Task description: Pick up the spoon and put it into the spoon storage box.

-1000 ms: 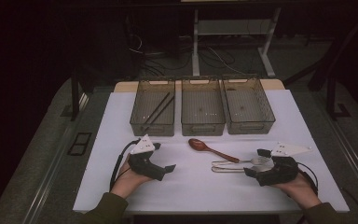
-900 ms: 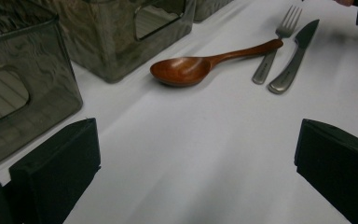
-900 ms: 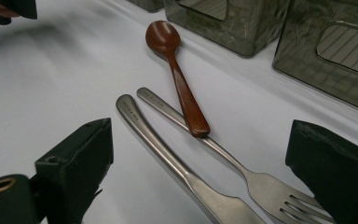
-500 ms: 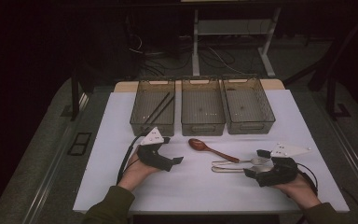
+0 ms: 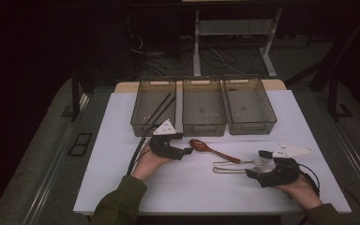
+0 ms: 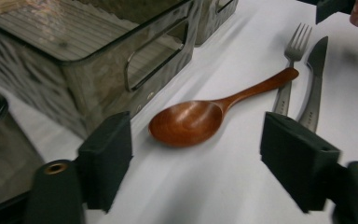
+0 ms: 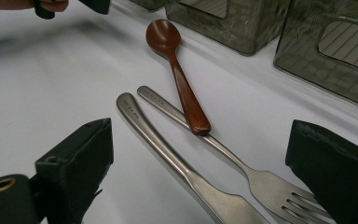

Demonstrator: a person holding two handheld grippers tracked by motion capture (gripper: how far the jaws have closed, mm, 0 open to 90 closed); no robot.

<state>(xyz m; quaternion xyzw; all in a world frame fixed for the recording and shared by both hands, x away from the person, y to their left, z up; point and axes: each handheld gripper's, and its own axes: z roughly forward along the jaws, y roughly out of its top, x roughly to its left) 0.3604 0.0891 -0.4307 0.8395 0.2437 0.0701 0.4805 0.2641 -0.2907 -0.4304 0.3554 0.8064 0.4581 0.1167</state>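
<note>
The left gripper (image 5: 185,151) has slid across the white table (image 5: 122,187) from near the left edge toward the middle, and its jaws have just been closing in, though they are apart and grip nothing yet. It now sits right at the bowl end of the wooden spoon (image 5: 213,150), which lies flat just in front of the middle tray (image 5: 203,127), handle slanting off toward the right. In the left gripper view the spoon (image 6: 200,116) sits between and a little beyond the two pads, bowl nearest, so the hand looks lined up to pinch it by the bowl. The spoon's handle tip rests on the fork (image 7: 200,135), with the knife (image 7: 168,154) alongside, which may be why the approach comes from the free end. The right gripper (image 5: 258,164) rests near the front right of the table, jaws wide open around the fork and knife ends, holding nothing. A pair of dark chopsticks (image 5: 157,110) lies in the left tray (image 5: 140,126), so sorting cutlery into trays seems the aim.
</note>
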